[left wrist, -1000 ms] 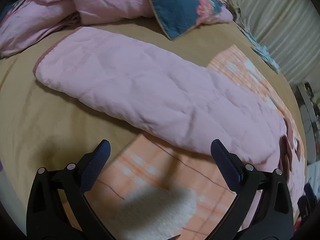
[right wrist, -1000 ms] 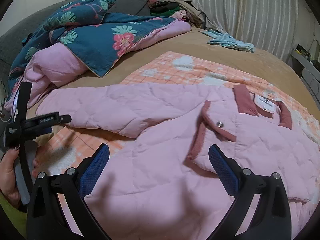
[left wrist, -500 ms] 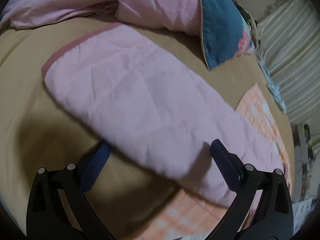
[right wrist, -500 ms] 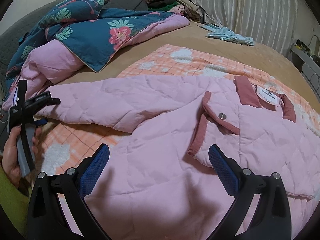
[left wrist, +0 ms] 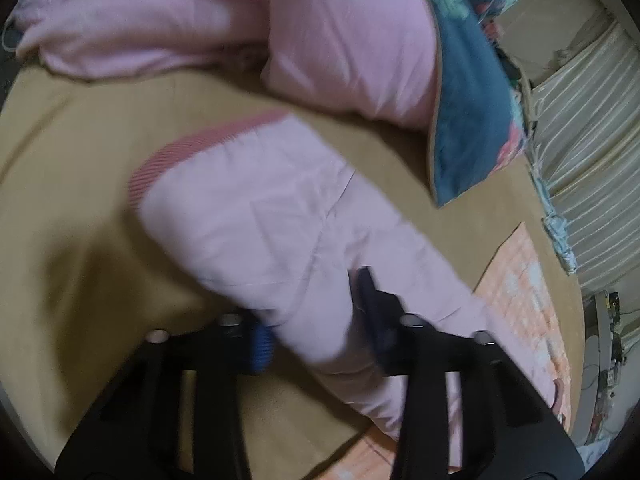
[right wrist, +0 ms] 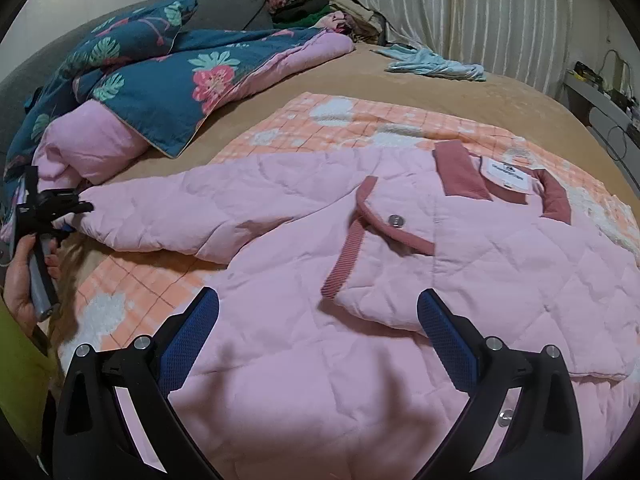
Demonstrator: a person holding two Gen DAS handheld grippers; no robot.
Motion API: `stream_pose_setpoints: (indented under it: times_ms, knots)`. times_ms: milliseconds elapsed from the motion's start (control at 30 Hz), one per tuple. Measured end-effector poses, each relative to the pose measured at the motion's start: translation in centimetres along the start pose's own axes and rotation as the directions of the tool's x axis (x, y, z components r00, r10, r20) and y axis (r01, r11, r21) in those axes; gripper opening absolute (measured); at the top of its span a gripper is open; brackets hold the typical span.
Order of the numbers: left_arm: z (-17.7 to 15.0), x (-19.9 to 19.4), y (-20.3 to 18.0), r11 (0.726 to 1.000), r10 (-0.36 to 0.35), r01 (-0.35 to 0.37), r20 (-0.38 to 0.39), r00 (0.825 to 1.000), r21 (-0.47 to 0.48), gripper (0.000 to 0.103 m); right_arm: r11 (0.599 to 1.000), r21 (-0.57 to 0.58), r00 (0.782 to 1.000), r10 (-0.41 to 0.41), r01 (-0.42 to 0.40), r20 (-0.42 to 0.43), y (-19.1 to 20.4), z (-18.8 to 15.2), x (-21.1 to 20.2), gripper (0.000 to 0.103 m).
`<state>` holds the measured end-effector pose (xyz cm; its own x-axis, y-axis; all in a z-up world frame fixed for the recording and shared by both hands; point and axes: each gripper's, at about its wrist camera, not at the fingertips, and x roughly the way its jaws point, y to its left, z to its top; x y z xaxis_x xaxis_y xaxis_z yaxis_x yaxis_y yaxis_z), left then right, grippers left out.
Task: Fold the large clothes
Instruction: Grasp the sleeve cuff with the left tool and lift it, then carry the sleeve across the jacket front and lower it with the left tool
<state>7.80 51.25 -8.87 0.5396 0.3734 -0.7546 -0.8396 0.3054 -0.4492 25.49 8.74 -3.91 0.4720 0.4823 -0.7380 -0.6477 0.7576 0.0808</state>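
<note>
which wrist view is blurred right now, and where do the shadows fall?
Left wrist view: motion-smeared, worst on the left gripper and sleeve; dark shadow on the tan bedsheet. Right wrist view: sharp; the right gripper shadows the pink jacket; fisheye bends both.

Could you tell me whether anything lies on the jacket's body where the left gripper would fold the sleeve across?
Nothing visible does. The left gripper is closing around the sleeve, and the jacket body lies bare on the checked blanket; the right gripper hovers open above its lower part.
</note>
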Motion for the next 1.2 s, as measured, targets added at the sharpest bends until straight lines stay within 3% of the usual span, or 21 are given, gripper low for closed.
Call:
stream_pose_setpoints:
  times_ms: [233, 533, 867, 1200]
  knots:
    - [1.1, -4.5, -4.2, 0.993, -0.067, 0.060, 0.062, 0.996, 0.097, 0.014, 1.000, 0.031, 1.000, 0.001, -0.002, 0.025, -1.0, 0.5, -1.9, 0.099]
    - [-0.4, -10.9, -11.6, 0.955, -0.185, 0.154, 0.103, 0.977, 0.255, 0.014, 0.999, 0.039, 0.996, -0.001, -0.002, 0.084, -1.9, 0.8, -5.5, 0.099]
    - [-3.7, -16.5, -18.5, 0.881, -0.299, 0.247, 0.072, 0.951, 0.403, 0.012, 0.998, 0.070, 0.990, -0.006, -0.004, 0.144, -3.8, 0.3, -9.3, 0.099]
    - [-7.4, -19.8, -23.4, 0.807, -0.367, 0.299, 0.036, 0.929, 0.509, 0.007, 0.990, 0.138, 0.982, -0.023, -0.004, 0.189, -6.8, -0.9, -12.3, 0.099]
